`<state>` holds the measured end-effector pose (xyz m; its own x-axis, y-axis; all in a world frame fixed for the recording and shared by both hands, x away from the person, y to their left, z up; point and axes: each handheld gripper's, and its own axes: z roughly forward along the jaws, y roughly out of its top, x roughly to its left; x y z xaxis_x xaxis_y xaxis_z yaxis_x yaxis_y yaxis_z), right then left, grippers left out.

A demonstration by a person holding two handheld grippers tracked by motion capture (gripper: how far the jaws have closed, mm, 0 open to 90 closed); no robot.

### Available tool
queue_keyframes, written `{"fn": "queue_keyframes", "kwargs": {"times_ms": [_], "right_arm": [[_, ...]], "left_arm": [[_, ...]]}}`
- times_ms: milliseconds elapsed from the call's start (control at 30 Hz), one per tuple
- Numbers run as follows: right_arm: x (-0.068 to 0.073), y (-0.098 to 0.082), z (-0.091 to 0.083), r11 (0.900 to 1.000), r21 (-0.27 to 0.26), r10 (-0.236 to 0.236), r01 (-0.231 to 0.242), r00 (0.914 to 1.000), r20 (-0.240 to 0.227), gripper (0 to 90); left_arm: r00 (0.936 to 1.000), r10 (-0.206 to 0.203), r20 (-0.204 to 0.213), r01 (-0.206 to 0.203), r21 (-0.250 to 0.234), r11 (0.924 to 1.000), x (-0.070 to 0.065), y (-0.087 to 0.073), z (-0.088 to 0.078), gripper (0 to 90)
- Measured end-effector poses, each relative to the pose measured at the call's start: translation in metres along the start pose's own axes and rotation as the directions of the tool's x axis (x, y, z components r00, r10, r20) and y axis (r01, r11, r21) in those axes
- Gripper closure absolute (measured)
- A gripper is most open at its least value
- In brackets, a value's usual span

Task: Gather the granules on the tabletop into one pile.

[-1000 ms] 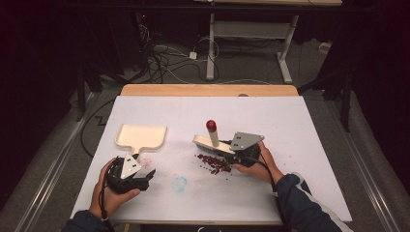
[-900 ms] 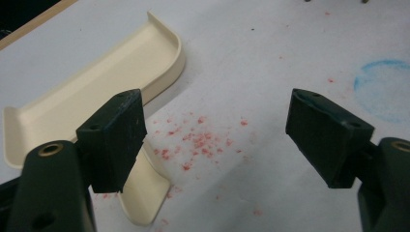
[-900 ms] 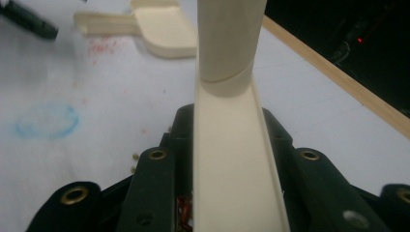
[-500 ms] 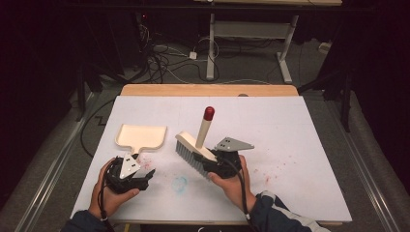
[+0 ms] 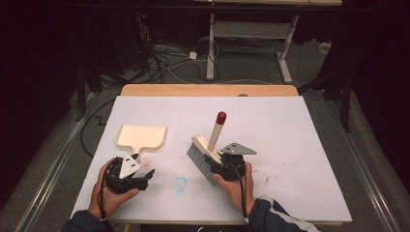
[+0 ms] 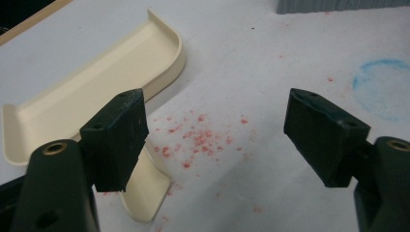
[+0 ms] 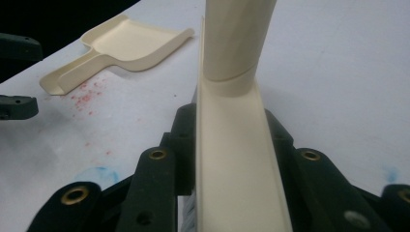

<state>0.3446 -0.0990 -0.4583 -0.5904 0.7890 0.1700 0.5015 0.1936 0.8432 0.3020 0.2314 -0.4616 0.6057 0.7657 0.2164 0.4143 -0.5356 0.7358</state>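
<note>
A cream dustpan [image 5: 141, 137] lies flat at the table's left, its handle pointing toward me. My left gripper [image 5: 145, 175] rests just short of that handle, open; in the left gripper view [image 6: 217, 140] the dustpan's handle [image 6: 145, 186] lies by the left jaw, untouched, with red crumbs [image 6: 193, 140] on the table between the jaws. My right gripper [image 5: 215, 164] is shut on the brush [image 5: 200, 157], grey bristles down, its red-tipped handle [image 5: 221, 117] tilted up and away. In the right gripper view [image 7: 232, 125] the jaws press both sides of the brush's cream back [image 7: 237, 164].
The table [image 5: 309, 125] is covered with white paper. A faint blue ring [image 5: 180, 183] is drawn between my hands, and a pale red smear [image 5: 266, 175] lies right of the brush. Cables and desk legs stand on the floor beyond the far edge.
My right hand has swung the brush leftward across the table, and the dark red crumb pile seen a second ago is no longer in sight. The left hand stayed put.
</note>
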Motion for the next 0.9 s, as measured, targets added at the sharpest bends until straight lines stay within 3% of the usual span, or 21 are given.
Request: {"fn": "queue_keyframes", "kwargs": {"times_ms": [167,367,500,600,667,700,733,833,900], "right_arm": [[-0.008,-0.001,-0.011,1.000,-0.005,0.017,-0.017,0.9994,0.031,67.4],[-0.017,0.000,-0.020,1.000,-0.001,0.024,-0.024,0.9993,0.029,67.5],[-0.021,0.005,-0.026,1.000,-0.016,-0.007,0.006,0.9997,-0.025,67.5],[-0.025,0.012,-0.034,0.996,-0.015,-0.083,0.082,0.9929,-0.085,67.5],[-0.026,0.016,-0.041,0.983,-0.023,-0.185,0.183,0.9763,-0.113,67.5],[-0.027,0.017,-0.046,0.972,-0.037,-0.234,0.231,0.9608,-0.149,67.5],[-0.029,0.018,-0.050,0.960,-0.044,-0.280,0.276,0.9426,-0.182,67.4],[-0.031,0.017,-0.063,0.917,-0.078,-0.396,0.391,0.8762,-0.274,67.4],[-0.033,0.014,-0.069,0.902,-0.086,-0.424,0.422,0.8355,-0.349,67.4]], "left_arm": [[1.0000,0.002,0.003,-0.002,0.002,1.0000,0.000,0.000,0.000,22.6],[1.0000,0.005,0.007,-0.005,0.007,1.0000,-0.001,0.000,0.001,22.5],[0.9999,0.010,0.006,-0.010,0.010,0.9999,-0.001,0.001,0.001,22.5],[0.9999,0.012,0.008,-0.012,0.012,0.9999,-0.002,0.000,0.002,22.5],[0.9999,0.014,0.010,-0.014,0.016,0.9998,-0.002,0.000,0.002,22.5],[0.9998,0.015,0.009,-0.015,0.017,0.9997,-0.002,0.000,0.002,22.5],[0.9998,0.015,0.009,-0.015,0.017,0.9997,-0.002,0.000,0.002,22.5],[0.9997,0.022,0.010,-0.022,0.021,0.9995,-0.003,0.001,0.003,22.5],[0.9997,0.022,0.009,-0.023,0.024,0.9995,-0.003,0.001,0.004,22.5]]}}
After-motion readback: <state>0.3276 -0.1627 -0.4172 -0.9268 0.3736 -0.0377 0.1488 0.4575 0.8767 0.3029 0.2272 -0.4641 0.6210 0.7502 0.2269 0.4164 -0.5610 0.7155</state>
